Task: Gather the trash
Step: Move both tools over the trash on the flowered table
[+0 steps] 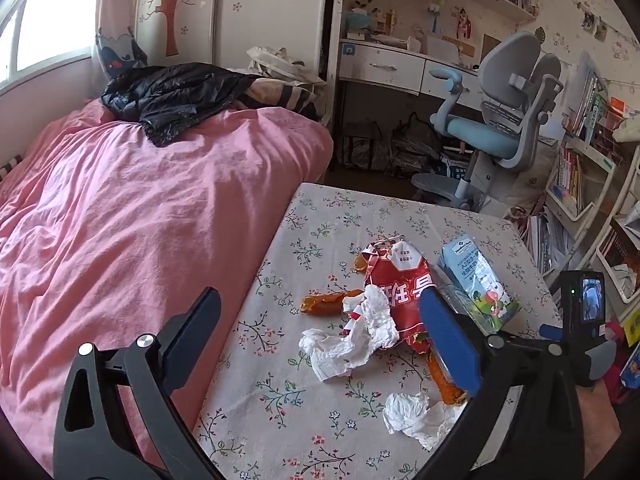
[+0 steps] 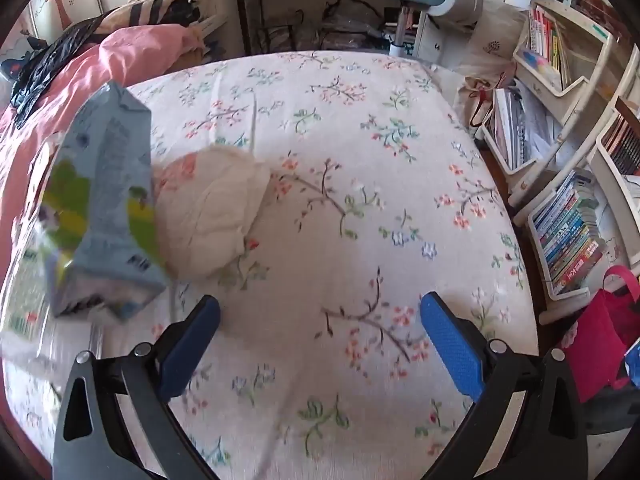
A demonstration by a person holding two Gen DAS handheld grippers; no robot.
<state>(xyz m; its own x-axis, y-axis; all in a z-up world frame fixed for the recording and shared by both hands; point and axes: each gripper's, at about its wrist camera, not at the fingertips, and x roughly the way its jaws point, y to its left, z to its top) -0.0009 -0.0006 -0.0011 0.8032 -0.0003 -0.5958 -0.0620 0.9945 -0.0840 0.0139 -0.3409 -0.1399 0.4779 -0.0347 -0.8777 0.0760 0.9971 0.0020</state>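
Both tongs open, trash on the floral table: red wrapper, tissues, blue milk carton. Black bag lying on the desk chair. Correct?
One error: the black bag lies on the pink bed, not the chair, as the left wrist view shows. The rest holds: both tongs open, red wrapper, tissues and blue milk carton on the floral table.

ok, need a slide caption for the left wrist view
Open left gripper above floral tablecloth strewn with red wrapper, crumpled tissues and milk carton.
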